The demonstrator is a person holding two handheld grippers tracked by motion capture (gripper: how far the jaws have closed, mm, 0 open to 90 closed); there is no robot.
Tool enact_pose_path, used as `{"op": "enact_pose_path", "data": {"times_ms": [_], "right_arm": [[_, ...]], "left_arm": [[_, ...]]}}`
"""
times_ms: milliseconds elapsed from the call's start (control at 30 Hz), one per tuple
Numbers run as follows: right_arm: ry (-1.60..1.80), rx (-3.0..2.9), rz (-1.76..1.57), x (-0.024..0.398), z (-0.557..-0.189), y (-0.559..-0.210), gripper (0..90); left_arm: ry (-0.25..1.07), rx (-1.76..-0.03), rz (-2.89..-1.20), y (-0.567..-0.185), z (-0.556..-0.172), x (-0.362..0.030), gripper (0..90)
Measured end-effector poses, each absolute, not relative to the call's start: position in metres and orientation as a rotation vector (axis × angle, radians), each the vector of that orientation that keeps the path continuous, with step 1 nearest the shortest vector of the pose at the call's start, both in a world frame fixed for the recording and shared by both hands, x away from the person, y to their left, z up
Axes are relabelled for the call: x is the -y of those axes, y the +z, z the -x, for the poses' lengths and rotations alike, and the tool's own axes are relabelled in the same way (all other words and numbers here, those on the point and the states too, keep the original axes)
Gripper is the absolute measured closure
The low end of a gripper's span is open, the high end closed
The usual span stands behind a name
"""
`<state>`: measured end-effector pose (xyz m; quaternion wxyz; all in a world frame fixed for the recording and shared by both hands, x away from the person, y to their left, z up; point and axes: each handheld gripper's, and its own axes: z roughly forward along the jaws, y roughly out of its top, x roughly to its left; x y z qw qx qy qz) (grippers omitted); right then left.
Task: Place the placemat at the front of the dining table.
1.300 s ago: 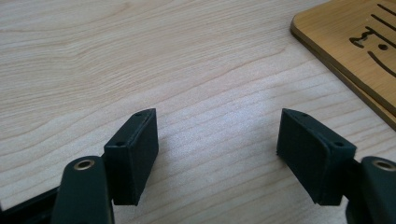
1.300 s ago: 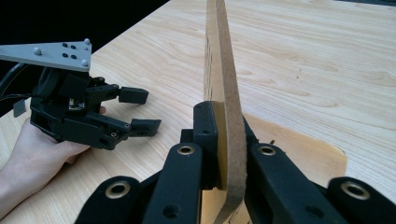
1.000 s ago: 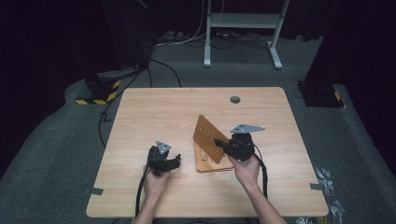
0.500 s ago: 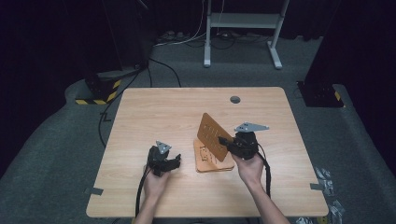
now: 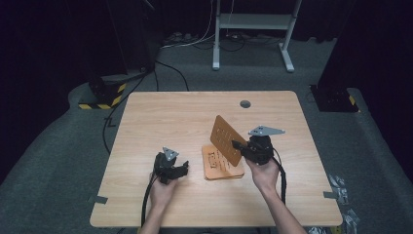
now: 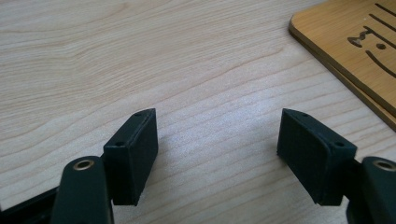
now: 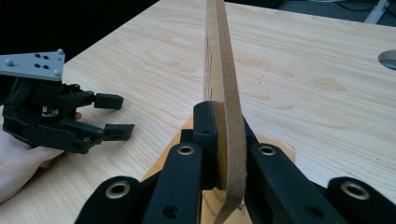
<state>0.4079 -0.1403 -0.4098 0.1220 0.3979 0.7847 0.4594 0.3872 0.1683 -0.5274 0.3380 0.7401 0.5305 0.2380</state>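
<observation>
Right gripper (image 5: 237, 145): pinching the thin brown slotted wooden board (image 5: 227, 140), tilted up at frame centre.
Left gripper (image 5: 183, 168): jaws spread, empty, lower left of centre.
Flat orange wooden base plate (image 5: 216, 168): under the board, on the light wooden table (image 5: 160, 117).

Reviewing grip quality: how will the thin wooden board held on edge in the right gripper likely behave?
Probably stiff: the wooden board stands straight without sagging. Likely light, since the right gripper lifts it by one edge. Being thin, it might pivot between the jaws.
</observation>
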Motion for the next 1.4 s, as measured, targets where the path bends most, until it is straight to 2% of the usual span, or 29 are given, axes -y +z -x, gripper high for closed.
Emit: {"op": "enact_pose_path", "data": {"times_ms": [1400], "right_arm": [[1.304,-2.229,-1.214,0.164,-0.416,-0.404,86.4]], "left_arm": [[0.62,-1.386,-1.928,-0.527,-0.387,-0.168,28.9]]}}
